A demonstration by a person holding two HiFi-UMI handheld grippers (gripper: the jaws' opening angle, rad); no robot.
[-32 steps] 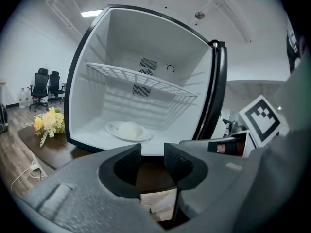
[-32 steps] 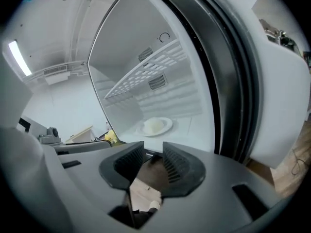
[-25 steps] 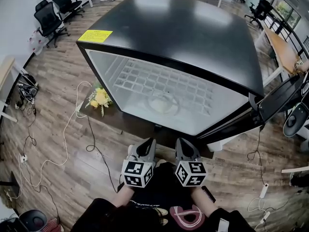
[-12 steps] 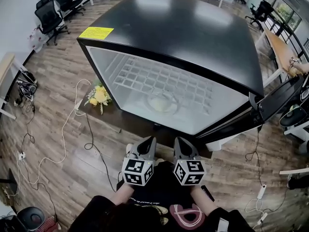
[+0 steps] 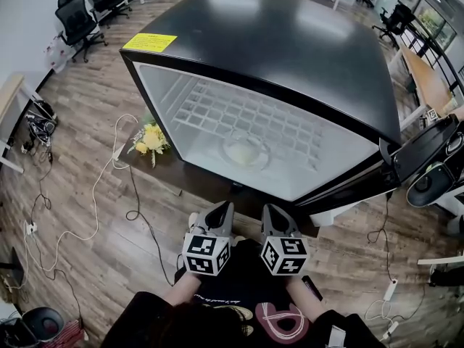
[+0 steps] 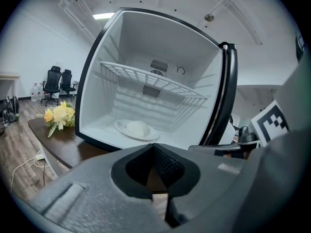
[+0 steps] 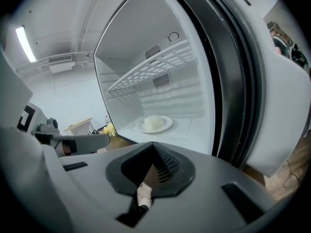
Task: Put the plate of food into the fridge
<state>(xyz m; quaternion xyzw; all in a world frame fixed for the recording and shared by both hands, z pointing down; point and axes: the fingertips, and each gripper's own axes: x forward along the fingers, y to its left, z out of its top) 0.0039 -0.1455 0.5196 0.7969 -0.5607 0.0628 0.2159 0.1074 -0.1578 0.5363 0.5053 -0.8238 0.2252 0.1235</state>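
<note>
The small black fridge [image 5: 290, 56] stands open on a low table, its door [image 5: 428, 151] swung out to the right. A white plate with a pale mound of food [image 5: 245, 151] [image 6: 137, 129] [image 7: 154, 123] rests on the fridge floor, under the wire shelf [image 6: 150, 84]. Both grippers are held close to my body, well in front of the fridge and apart from the plate. My left gripper [image 5: 215, 232] [image 6: 154, 174] is shut and holds nothing. Beside it, my right gripper [image 5: 277, 232] [image 7: 153, 168] is shut and likewise holds nothing.
A bunch of yellow flowers [image 5: 150, 142] lies on the dark low table [image 5: 188, 176] left of the fridge. White and black cables [image 5: 94, 209] trail over the wooden floor. Office chairs [image 5: 80, 20] stand at the far left, a desk [image 5: 428, 78] at the right.
The view has shifted slightly; both grippers stay close together in front of me. The plate has not moved.
</note>
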